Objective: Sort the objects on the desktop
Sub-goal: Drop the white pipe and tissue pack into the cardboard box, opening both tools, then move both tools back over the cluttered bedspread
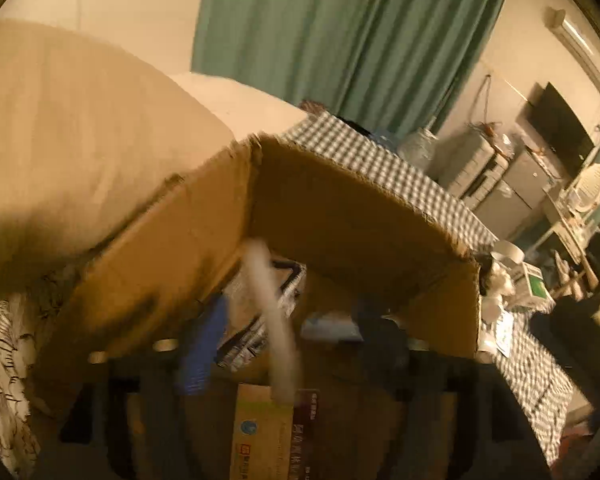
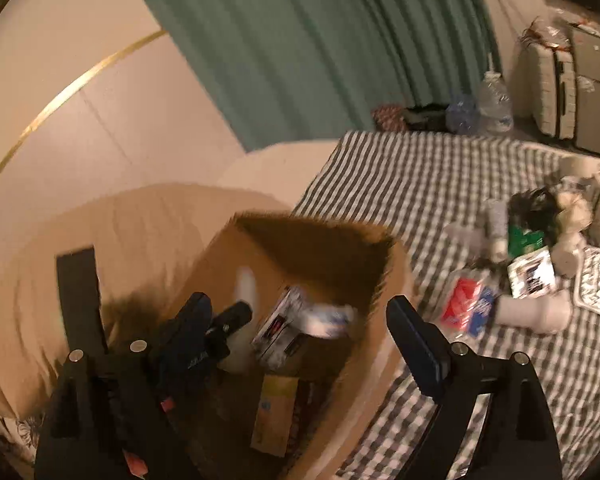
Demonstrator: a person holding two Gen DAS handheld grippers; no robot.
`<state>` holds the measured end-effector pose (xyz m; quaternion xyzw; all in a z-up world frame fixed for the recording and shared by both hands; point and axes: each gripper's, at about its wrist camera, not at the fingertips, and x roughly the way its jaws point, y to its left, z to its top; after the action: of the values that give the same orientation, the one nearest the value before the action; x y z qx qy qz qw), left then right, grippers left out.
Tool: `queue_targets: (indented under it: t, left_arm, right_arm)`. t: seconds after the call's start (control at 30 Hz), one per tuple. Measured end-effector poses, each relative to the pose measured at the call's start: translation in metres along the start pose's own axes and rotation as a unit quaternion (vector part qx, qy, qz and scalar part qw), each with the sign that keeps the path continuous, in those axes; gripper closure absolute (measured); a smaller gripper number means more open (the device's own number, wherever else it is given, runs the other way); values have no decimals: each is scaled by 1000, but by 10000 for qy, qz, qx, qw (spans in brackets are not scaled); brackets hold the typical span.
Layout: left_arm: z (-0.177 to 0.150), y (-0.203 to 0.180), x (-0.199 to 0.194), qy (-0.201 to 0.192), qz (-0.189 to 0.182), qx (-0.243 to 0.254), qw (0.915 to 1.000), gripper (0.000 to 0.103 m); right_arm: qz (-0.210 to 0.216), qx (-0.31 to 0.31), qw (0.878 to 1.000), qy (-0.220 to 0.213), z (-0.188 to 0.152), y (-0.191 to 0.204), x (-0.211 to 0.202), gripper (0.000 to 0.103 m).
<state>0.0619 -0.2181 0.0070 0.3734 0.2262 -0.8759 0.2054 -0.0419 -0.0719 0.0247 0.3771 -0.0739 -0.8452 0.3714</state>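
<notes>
An open cardboard box (image 1: 340, 208) (image 2: 312, 248) stands on a checked cloth and holds several small boxes and packets. My left gripper (image 1: 288, 344) hangs over the box with its blue-tipped fingers (image 1: 204, 352) spread; a pale, blurred stick-like object (image 1: 274, 320) lies between them, free of both. My right gripper (image 2: 296, 320) is open and empty above the box's near side, and the left gripper's tip (image 2: 236, 318) shows beside its left finger. More objects lie on the cloth to the right: a red and blue packet (image 2: 466, 306), a white tube (image 2: 534, 312), a small printed box (image 2: 532, 274).
The checked cloth (image 2: 412, 184) covers the surface to the right. A tan cushion (image 2: 100, 232) lies left of the box. A green curtain (image 2: 300, 40) hangs behind. Water bottles (image 2: 496, 104) and suitcases (image 2: 552, 92) stand at the far edge.
</notes>
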Motion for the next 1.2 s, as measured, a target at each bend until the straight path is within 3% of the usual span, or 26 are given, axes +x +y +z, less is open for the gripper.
queue_targets:
  t: [0.07, 0.17, 0.3, 0.37, 0.43, 0.57, 0.67, 0.77, 0.8, 0.83, 1.0, 1.1, 1.2]
  left_arm:
    - [0, -5, -11, -213, 46, 154, 9996, 15]
    - [-7, -27, -31, -595, -65, 467, 9971, 9]
    - [-17, -65, -56, -1116, -999, 945, 9842, 9]
    - [-24, -86, -67, -1266, -1360, 1182, 9755, 0]
    - [-31, -114, -77, -1390, -1610, 1442, 9664, 0]
    - [-58, -177, -69, -878, -1865, 2266, 9519, 0]
    - [-85, -212, -48, -587, -1795, 2699, 9442, 0]
    - [-110, -235, -14, 190, -2032, 2920, 9344, 0]
    - [-117, -240, -1, 422, -2010, 2937, 9336, 0]
    - [-124, -244, 13, 542, -1831, 2897, 9379, 0]
    - [-131, -256, 67, 841, -1481, 2552, 9518, 0]
    - [-125, -261, 89, 817, -1159, 2300, 9628, 0]
    - [-125, -268, 102, 468, -908, 2283, 9682, 0]
  right_arm:
    - [-233, -80, 9995, -204, 3, -12, -22, 14]
    - [-720, -307, 9956, -513, 5, -40, -60, 11]
    - [-1486, -706, 9818, -948, 12, -79, -114, 4]
    - [-1740, -928, 9732, -1182, 11, -94, -139, 0]
    - [-1897, -977, 9688, -1262, 10, -112, -150, 0]
    - [-1882, -478, 9708, -1405, 4, -144, -161, 0]
    - [-2063, -353, 9685, -1352, 4, -166, -156, 0]
    - [-2150, -214, 9692, -1183, 4, -190, -148, 0]
    - [-2186, -186, 9691, -1125, 3, -199, -145, 0]
    - [-2214, -148, 9691, -1075, 1, -205, -143, 0]
    - [-2200, 331, 9721, -746, -7, -239, -125, 0]
    - [-2001, 361, 9761, -762, -6, -246, -119, 0]
    - [-1952, 177, 9776, -771, -7, -245, -107, 0]
